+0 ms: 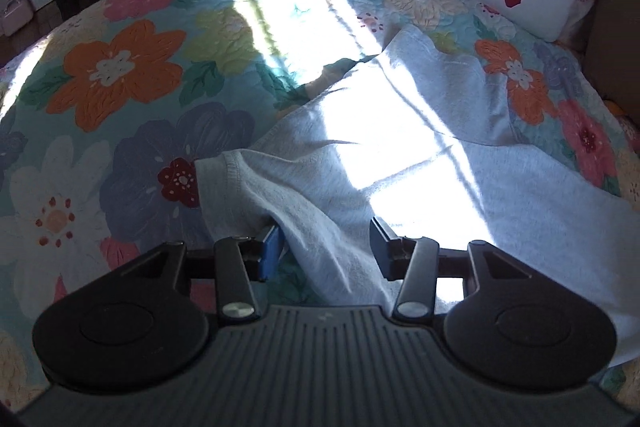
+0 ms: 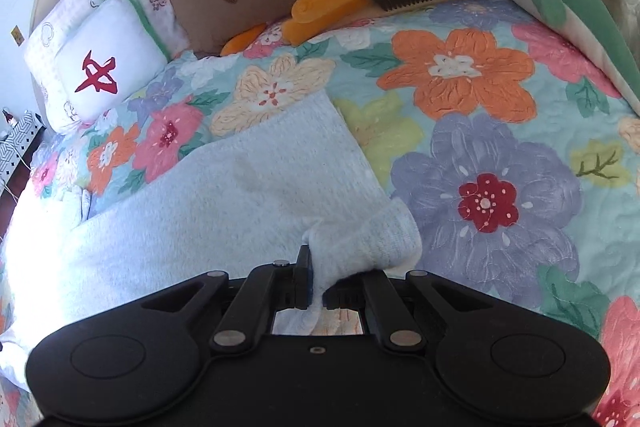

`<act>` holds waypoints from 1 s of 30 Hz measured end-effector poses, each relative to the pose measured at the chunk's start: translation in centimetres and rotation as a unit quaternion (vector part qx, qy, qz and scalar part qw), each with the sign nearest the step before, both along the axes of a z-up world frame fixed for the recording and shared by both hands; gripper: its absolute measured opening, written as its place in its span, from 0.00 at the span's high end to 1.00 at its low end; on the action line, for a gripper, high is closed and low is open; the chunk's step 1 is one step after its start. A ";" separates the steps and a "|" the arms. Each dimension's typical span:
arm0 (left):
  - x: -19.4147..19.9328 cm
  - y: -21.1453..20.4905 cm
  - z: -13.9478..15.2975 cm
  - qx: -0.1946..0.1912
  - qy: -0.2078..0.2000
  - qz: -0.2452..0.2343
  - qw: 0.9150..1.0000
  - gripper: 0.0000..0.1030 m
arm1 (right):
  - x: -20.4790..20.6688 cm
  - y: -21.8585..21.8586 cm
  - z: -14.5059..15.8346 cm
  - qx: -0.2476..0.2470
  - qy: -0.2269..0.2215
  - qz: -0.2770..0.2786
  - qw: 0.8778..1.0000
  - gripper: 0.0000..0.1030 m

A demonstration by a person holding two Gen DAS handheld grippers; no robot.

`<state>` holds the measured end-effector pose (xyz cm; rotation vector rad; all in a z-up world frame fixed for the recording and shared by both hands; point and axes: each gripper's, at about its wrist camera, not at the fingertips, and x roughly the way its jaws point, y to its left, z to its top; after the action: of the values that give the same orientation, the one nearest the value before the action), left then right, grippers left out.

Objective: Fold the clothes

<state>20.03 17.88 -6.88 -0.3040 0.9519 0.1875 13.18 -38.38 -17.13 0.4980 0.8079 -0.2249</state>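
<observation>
1. A grey garment [image 1: 400, 147] lies spread on the flowered bedspread [image 1: 120, 67], a sunlit band crossing it.
2. The left tongs [image 1: 326, 247] stand apart, a cuffed sleeve [image 1: 224, 183] draped loose between them (cuff toward 10 o'clock).
3. The right tongs [image 2: 318, 281] are clamped on a ribbed cuff [image 2: 372, 235].
4. A white pillow [image 2: 108, 67] sits at 10 o'clock.

Floral bed [image 2: 500, 155] (quilted), grey garment [image 2: 224, 195], pillows [image 2: 108, 67]

Each matte black plastic gripper, left [image 1: 325, 251] and right [image 2: 317, 281], shows 2 round hubs, silver pivot screws, linkage arms and blue-padded jaws.
</observation>
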 end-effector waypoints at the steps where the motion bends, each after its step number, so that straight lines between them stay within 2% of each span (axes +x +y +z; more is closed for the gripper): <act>1: 0.0 0.6 -0.3 -0.014 0.009 0.005 1.000 0.51 | 0.0 -0.2 -0.1 0.006 0.000 -0.002 1.000 0.96; 4: -1.2 2.7 -1.7 -0.036 0.027 0.050 0.998 0.52 | 0.0 -0.6 -1.1 0.023 0.011 -0.014 1.000 0.96; 8: -2.3 4.8 -3.9 -0.017 0.053 0.092 0.994 0.51 | 0.1 -0.6 -2.4 0.032 0.028 -0.023 0.999 0.96; 10: -2.5 5.8 -4.9 -0.051 0.070 0.107 0.990 0.51 | 0.1 -0.2 -2.0 0.016 0.026 -0.014 0.999 0.96; 12: -2.8 6.0 -4.7 -0.057 0.062 0.110 0.990 0.51 | 0.1 -0.1 -1.8 0.009 0.024 -0.012 1.000 0.96; 14: -3.0 5.5 -3.7 -0.038 0.044 0.102 0.993 0.51 | 0.1 -0.2 -1.7 0.010 0.023 -0.016 1.000 0.95; 16: -2.8 5.3 -3.2 -0.061 0.031 0.088 0.994 0.41 | 0.0 -0.4 -1.7 0.018 0.022 -0.023 0.999 0.95; 18: -2.5 5.4 -4.0 -0.107 0.051 0.091 0.989 0.36 | 0.0 -0.4 -1.7 0.022 0.023 -0.026 0.999 0.95; 21: -2.5 5.7 -6.3 -0.194 0.089 0.101 0.972 0.36 | 0.1 -0.5 -1.7 0.029 0.023 -0.030 0.999 0.95; 22: -2.5 6.0 -7.4 -0.231 0.087 0.116 0.962 0.36 | 0.1 -0.6 -1.7 0.032 0.023 -0.032 0.999 0.95; 24: -2.2 6.5 -9.0 -0.272 0.051 0.130 0.952 0.35 | 0.3 -0.5 -1.7 0.030 0.023 -0.031 0.999 0.95; 26: -2.0 6.7 -8.8 -0.242 0.003 0.141 0.960 0.43 | 0.3 -0.5 -1.8 0.029 0.024 -0.029 0.999 0.95; 27: -1.6 6.6 -8.1 -0.198 -0.021 0.133 0.971 0.72 | 0.4 -0.5 -1.9 0.028 0.024 -0.029 0.999 0.95; 28: -1.2 6.5 -7.3 -0.163 -0.039 0.118 0.979 0.89 | 0.4 -0.5 -1.9 0.028 0.023 -0.027 0.999 0.95; 30: -1.3 6.2 -5.3 -0.113 -0.081 0.109 0.984 0.89 | 0.2 -0.5 -2.0 0.027 0.023 -0.024 0.999 0.95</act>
<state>18.69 24.04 -12.23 -0.6256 0.7772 0.2518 13.42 -38.85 -19.15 0.5645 0.8486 -0.2607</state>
